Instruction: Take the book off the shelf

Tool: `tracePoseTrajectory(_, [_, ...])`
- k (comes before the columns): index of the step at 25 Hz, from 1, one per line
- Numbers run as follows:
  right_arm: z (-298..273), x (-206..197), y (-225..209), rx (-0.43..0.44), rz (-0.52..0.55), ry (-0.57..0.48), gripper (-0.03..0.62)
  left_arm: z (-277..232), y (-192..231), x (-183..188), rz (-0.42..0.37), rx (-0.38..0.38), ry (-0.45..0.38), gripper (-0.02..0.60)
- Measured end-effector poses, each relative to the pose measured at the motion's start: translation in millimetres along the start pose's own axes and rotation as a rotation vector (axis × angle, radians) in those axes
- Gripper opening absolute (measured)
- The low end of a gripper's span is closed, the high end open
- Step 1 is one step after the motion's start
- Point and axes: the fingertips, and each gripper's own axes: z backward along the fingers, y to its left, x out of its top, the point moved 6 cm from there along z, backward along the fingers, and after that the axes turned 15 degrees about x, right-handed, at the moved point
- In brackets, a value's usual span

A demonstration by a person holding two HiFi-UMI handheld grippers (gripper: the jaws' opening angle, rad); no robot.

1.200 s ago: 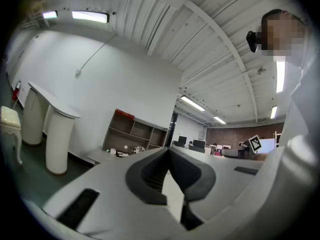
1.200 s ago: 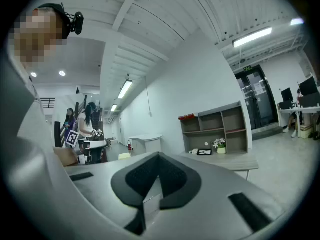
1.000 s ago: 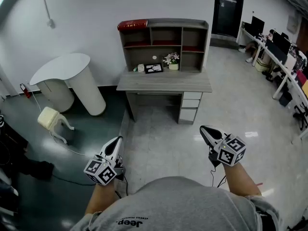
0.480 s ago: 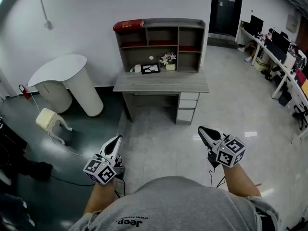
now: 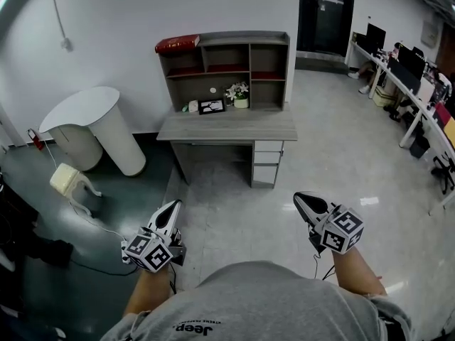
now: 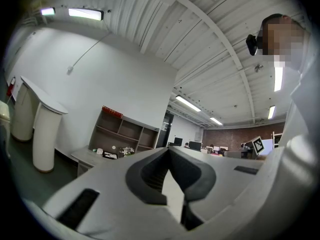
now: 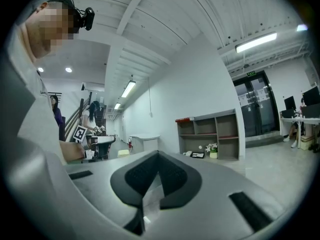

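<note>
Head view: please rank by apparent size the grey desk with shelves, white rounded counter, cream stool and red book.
1. Grey desk with shelves
2. White rounded counter
3. Cream stool, nearer the camera
4. Red book

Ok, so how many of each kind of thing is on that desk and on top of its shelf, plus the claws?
red book: 1
picture frame: 1
flower pot: 1
claws: 2 (left claw, right claw)
small bits beside the frame: too small to count
Total I can count: 5
</note>
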Motion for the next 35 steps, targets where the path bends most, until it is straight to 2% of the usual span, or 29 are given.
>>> tracePoseTrajectory(8, [30, -15, -31, 0.027, -0.016, -0.002, 0.011, -15, -37, -17, 0.021, 0.014, 0.025, 0.014])
tracePoseTrajectory(15, [-6, -21, -47, 0.067, -0.003, 0.034, 0.012, -33, -9, -19, 0.036, 0.037, 0.031, 0.014])
tracePoseTrajectory(22, [-89, -17, -77, 0.045, 0.012, 0.07, 0.012, -83, 73, -12, 0.071, 0.016, 0.024, 0.014])
tracePoseTrajectory(29, [-236, 4, -114, 0.018, 0.021, 0.057, 0.012, -169, 194, 14, 0.055, -0.061, 0.047, 0.014])
tracePoseTrajectory(35, [-333, 23, -142, -0.002, 0.041, 0.063, 0.014, -235, 272, 41, 0.037, -0.119, 0.061, 0.015])
